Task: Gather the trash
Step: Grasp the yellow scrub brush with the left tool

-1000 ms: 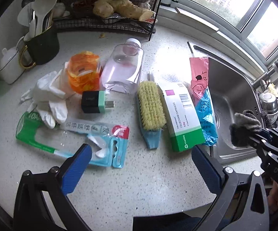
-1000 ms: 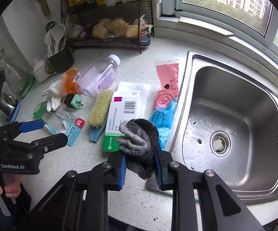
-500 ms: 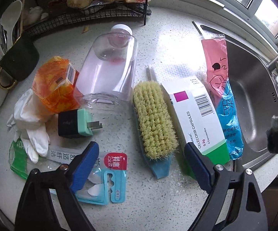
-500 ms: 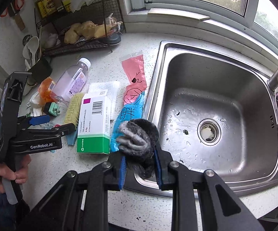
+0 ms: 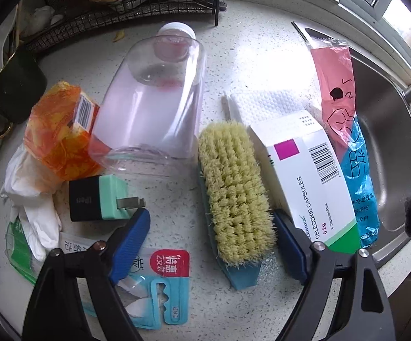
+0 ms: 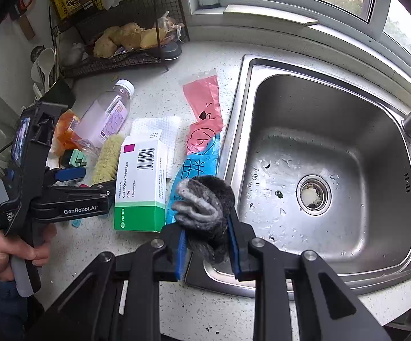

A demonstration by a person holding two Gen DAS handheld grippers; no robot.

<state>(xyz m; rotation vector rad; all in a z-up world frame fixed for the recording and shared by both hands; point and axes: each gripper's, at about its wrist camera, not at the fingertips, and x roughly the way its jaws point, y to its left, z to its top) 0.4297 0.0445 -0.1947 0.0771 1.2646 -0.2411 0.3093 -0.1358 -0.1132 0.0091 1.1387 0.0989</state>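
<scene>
My left gripper (image 5: pixel 211 227) is open and low over the counter, its jaws on either side of the near end of a yellow-bristled scrub brush (image 5: pixel 234 190) with a blue back. The gripper also shows in the right wrist view (image 6: pixel 91 179). My right gripper (image 6: pixel 205 236) is shut on a crumpled grey knitted glove (image 6: pixel 202 201), held above the sink's near-left corner. Trash lies around the brush: a white and green capsule box (image 5: pixel 310 176), a pink and blue plastic bag (image 5: pixel 344 125), a clear plastic bottle (image 5: pixel 151 99), an orange wrapper (image 5: pixel 57 133) and a blue blister card (image 5: pixel 160 281).
A black and mint charger plug (image 5: pixel 97 199) and white gloves (image 5: pixel 35 199) lie at the left. A steel sink (image 6: pixel 319 170) is on the right. A black wire rack (image 6: pixel 126 51) with ginger and a dark utensil cup (image 5: pixel 15 85) stand at the back.
My left gripper has moved forward and down toward the scrub brush, which now lies between its open jaws. My right gripper, still holding the grey glove, has shifted right toward the sink.
</scene>
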